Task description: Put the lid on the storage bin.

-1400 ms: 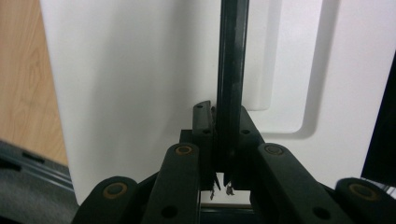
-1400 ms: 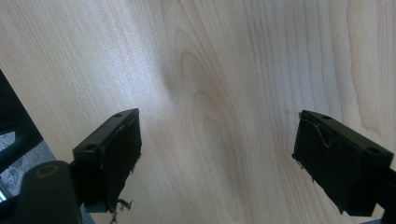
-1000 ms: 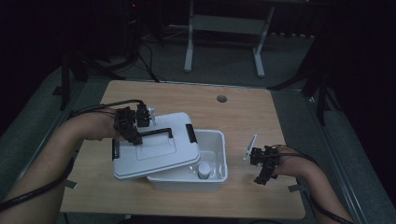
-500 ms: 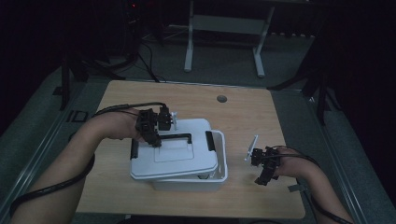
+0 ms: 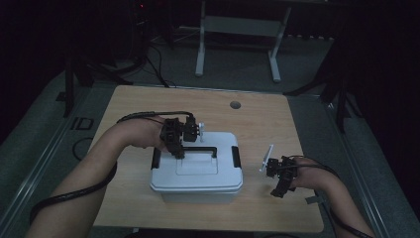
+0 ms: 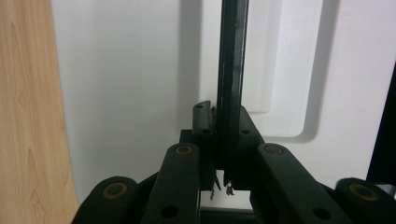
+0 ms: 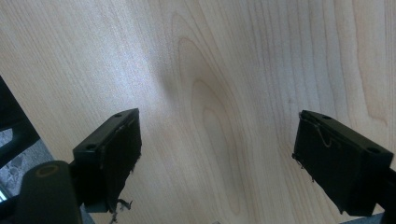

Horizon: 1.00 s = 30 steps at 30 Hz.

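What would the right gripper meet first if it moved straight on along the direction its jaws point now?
Most likely the bare wooden table. The right gripper stands open with nothing between its jaws, and only wood lies ahead. How far off the surface is, I cannot tell.

white lidded box [image 5: 196, 173], black handle [image 5: 198, 148]

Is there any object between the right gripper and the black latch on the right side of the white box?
Nothing visible does. The right gripper rests open on bare table beside the white box; only wood lies between it and the right latch. The left gripper is shut on the lid's black handle.
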### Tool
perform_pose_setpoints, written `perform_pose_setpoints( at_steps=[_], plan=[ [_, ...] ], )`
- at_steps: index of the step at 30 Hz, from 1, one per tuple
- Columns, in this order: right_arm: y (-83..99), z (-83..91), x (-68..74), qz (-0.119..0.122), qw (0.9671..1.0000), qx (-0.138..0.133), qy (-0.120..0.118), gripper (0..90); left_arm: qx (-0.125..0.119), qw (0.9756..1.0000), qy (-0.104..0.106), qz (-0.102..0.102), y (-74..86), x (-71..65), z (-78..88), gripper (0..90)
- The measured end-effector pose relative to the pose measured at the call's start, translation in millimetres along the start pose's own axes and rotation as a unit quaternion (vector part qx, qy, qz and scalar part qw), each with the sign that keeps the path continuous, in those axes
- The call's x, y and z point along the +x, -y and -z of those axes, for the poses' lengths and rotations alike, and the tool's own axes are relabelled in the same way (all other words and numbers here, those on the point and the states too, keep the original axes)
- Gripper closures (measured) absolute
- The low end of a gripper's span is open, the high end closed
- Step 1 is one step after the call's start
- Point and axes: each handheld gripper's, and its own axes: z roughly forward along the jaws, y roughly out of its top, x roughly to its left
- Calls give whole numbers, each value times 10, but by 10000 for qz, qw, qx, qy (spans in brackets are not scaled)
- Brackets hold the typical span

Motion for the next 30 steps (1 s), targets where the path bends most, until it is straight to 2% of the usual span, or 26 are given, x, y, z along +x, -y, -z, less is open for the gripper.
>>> perform_pose_setpoints(
  at_steps=[6,7,16,21,25,28,29,30],
  plan=[
    [4,10,-6,7,10000,-9,18,146,95,9999,-11,-61,-56,-13,-96,834],
    [5,12,-7,0,10000,-3,22,146,67,9999,48,-97,-62,-11,-109,833],
    [10,1,-5,-4,10000,-2,7,146,153,9999,8,-72,-106,33,-191,832],
    [18,-23,-2,-9,10000,-11,-10,146,123,9999,20,-47,-95,82,-252,829],
    [28,-41,-2,-11,10000,12,-30,146,-78,9998,163,58,-29,131,-284,827],
    [26,-37,-3,-7,10000,12,-31,145,-64,9998,149,61,-34,124,-281,823],
    [26,-37,-3,-7,10000,12,-31,145,-64,9998,149,61,-34,124,-281,812],
    [19,-28,0,5,10000,16,-17,146,-18,9999,49,86,-44,124,-268,731]
  ],
)
